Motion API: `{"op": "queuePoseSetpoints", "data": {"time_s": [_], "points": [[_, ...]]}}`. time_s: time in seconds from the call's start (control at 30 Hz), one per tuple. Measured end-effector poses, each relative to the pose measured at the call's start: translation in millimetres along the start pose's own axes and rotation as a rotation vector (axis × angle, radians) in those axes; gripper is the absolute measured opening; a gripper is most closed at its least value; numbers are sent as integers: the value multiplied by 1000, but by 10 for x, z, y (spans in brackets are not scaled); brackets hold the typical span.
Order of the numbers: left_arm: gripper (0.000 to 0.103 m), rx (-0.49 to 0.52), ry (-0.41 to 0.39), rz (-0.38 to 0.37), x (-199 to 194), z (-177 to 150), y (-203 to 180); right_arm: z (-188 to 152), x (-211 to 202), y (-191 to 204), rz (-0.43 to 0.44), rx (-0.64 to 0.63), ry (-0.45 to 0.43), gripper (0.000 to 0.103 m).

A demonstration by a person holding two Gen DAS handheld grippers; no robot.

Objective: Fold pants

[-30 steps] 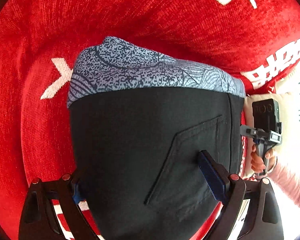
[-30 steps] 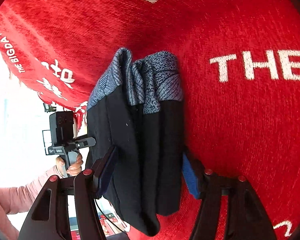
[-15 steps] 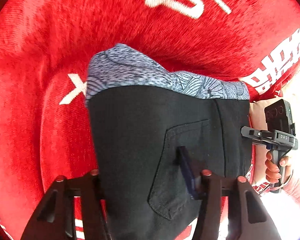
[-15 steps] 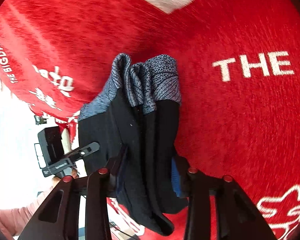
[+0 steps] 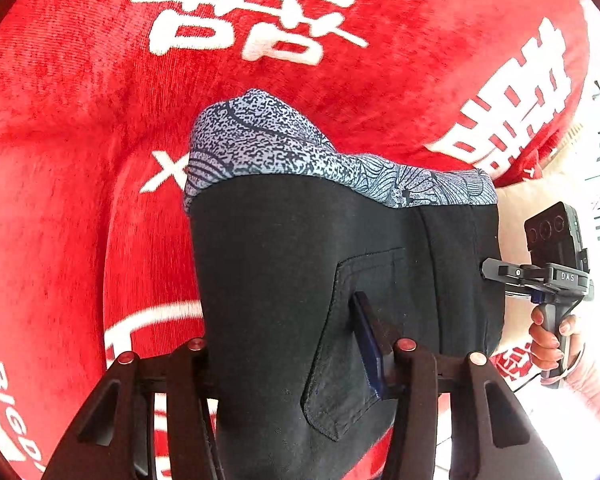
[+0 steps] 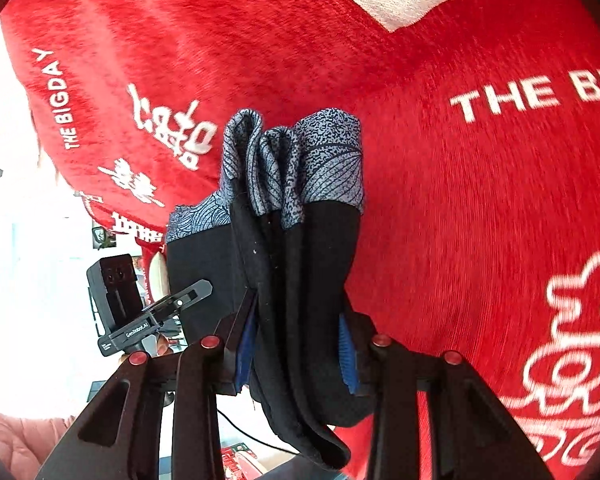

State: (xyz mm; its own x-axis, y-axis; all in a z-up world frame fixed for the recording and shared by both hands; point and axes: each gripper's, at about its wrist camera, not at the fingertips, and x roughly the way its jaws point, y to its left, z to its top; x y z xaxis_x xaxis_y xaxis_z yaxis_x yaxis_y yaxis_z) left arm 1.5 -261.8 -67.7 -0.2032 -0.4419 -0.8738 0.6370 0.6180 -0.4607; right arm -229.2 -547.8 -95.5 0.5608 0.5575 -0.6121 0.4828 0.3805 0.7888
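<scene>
Black pants (image 5: 284, 272) with a blue-grey patterned cuff band (image 5: 268, 148) hang folded above a red blanket (image 5: 60, 120). My left gripper (image 5: 284, 340) is shut on the black fabric beside a back pocket (image 5: 364, 320); its left finger is hidden behind the cloth. In the right wrist view the same pants (image 6: 300, 280) hang in bunched layers with the patterned band (image 6: 300, 160) at the far end. My right gripper (image 6: 296, 336) is shut on these layers. Each gripper shows in the other's view, held by a hand: the right one (image 5: 556, 268), the left one (image 6: 140, 312).
The red blanket (image 6: 480, 200) with white lettering fills the ground below. Its edge (image 5: 540, 168) runs along the right of the left wrist view, with bright floor beyond. A pink-sleeved arm (image 5: 592, 384) holds the right gripper there.
Both grippers have closed tighter on the pants and carried them across the blanket. The lettering below has shifted in both views.
</scene>
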Motion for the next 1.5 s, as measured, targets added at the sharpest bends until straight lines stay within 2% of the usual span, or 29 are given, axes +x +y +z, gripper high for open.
{"op": "queuePoseSetpoints", "data": {"time_s": [0.17, 0.3, 0.53, 0.57, 0.63, 0.7, 0.8, 1.0, 1.13, 1.2, 1.33, 1.4, 1.5], "points": [[51, 4, 21, 0, -72, -315, -115, -347, -123, 0, -1, 15, 0, 38], [51, 6, 45, 12, 69, -549, -242, -681, -131, -93, -11, 48, -3, 39], [51, -33, 60, 40, 382, -869, -4, -952, 149, -290, -92, 49, -8, 39], [53, -41, 57, 46, 424, -892, 34, -966, 202, -323, -112, 46, -4, 39], [71, -79, 46, 69, 476, -941, 151, -983, 265, -375, -163, 32, -7, 41], [80, -94, 21, 133, 441, -956, 200, -1003, 264, -424, -181, 47, -18, 48], [80, -80, 4, 190, 342, -960, 182, -1037, 289, -350, -283, 22, -27, 55], [80, -10, -46, 360, 89, -1001, 17, -1112, 315, -48, -542, -57, -36, 58], [80, -2, -72, 378, -119, -1098, -79, -1240, 264, 135, -694, -89, -71, 58], [80, 19, -65, 381, -160, -1180, -183, -1311, 245, 224, -720, -89, -92, 58], [80, 38, -27, 395, -125, -1335, -364, -1478, 224, 395, -716, -69, -110, 59], [80, 55, -8, 421, -90, -1414, -458, -1567, 228, 475, -715, -62, -116, 67], [80, 67, 2, 452, -101, -1512, -550, -1662, 242, 588, -722, -56, -133, 70]]}}
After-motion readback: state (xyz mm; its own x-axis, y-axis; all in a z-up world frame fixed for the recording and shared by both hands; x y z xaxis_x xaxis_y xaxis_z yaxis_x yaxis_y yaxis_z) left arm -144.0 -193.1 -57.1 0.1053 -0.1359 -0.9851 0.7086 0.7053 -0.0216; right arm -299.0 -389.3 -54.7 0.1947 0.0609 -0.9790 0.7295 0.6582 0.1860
